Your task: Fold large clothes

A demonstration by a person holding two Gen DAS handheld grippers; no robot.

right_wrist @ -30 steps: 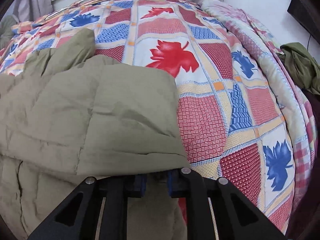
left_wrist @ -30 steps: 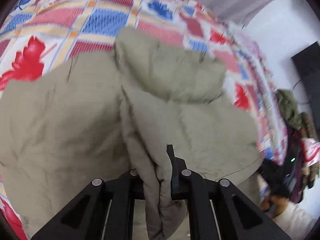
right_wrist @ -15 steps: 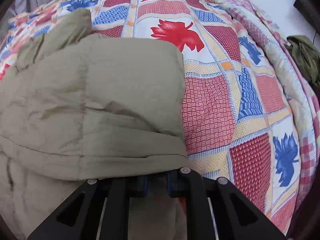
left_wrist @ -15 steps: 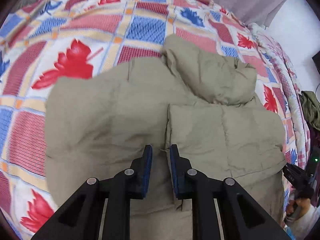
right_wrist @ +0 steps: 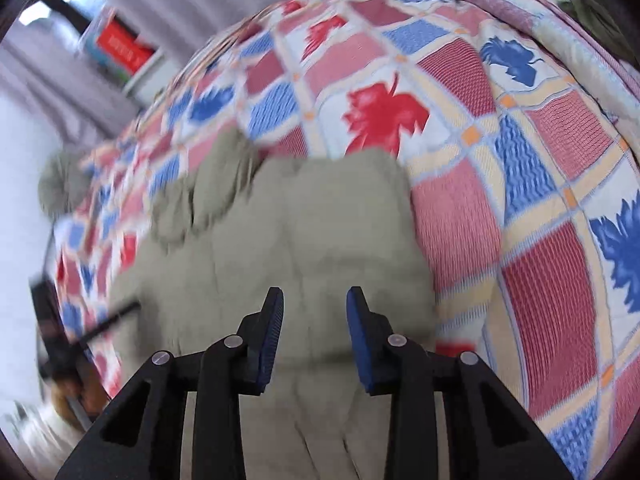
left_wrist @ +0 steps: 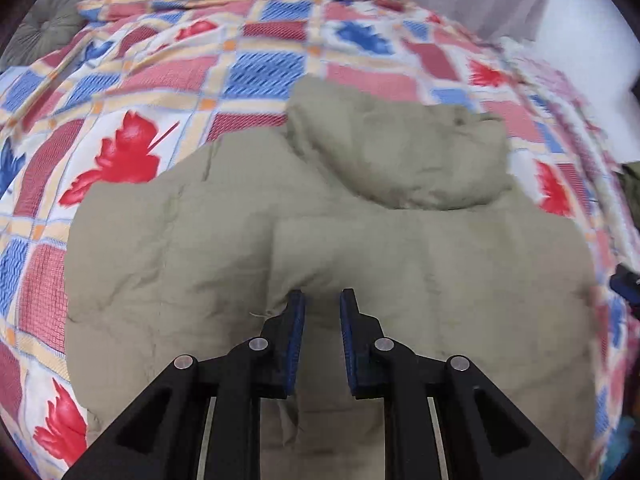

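Jacket (left_wrist: 320,240): olive padded coat lying on the bed (left_wrist: 260,64), both side panels folded in toward its middle, hood (left_wrist: 400,152) at its far end.
Left gripper (left_wrist: 322,304): over the jacket's near middle, jaws a narrow gap apart, nothing between them.
Right gripper (right_wrist: 314,304): above the jacket's right panel, jaws opening, nothing pinched.
Risk: the puffy panels may spring back open once let go, since padding resists a crease; the hood could bulk up the next fold.
Hard to see: the jacket's near hem is cut off behind both grippers; the right view is blurred, so the sleeve positions are probably tucked under, not certain.
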